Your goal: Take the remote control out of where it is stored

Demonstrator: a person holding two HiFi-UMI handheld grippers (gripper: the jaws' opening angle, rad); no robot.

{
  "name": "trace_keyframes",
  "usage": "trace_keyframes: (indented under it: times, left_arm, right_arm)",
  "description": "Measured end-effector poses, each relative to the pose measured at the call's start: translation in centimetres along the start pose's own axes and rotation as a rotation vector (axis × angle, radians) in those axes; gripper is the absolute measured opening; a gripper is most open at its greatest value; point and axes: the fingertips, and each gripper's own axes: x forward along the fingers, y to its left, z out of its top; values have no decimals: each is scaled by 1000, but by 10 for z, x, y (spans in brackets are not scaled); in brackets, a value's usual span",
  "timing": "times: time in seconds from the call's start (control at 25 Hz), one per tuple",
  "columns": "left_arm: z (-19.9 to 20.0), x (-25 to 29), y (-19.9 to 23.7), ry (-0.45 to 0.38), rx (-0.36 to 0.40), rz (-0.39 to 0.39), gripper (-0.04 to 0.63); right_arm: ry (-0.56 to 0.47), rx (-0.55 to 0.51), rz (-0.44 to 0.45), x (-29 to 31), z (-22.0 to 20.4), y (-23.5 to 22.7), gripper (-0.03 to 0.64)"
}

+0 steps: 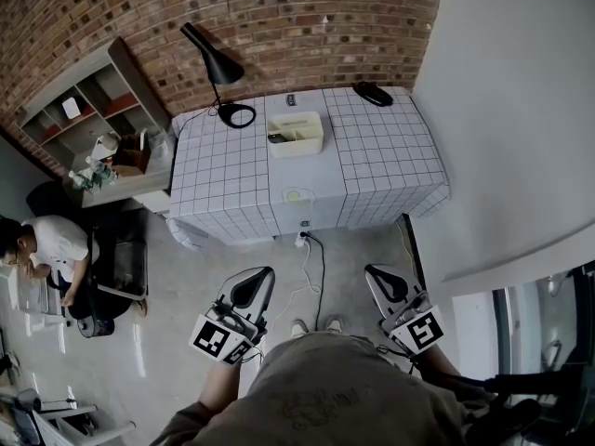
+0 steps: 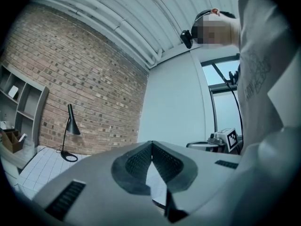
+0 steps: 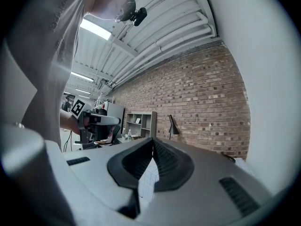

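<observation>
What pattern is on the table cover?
The table cover is white with a thin dark grid of squares. The head view shows it best.

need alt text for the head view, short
Seen from above, a person stands back from a grid-patterned table, holding the left tool and right tool shut and empty near the waist. On the table sit a cream box with a dark item inside and a black desk lamp, against a brick wall.

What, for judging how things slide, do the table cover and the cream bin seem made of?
Table cover: likely cloth, matte white with a dark grid; it hangs over the edges. Cream bin: probably plastic, smooth, with thin even walls; can't be sure.
</observation>
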Motion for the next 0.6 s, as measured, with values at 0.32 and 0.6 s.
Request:
trace_keyframes:
  times: [0.32,0.6]
  left_arm:
    - [-11,2,-6,40,60,1,5]
    - [-3,9,-11,11,59,0,5]
  right_arm:
    - [16,-11,-12,-5,-5,-4,12]
    - [16,0,-10,-6,-5,-3,12]
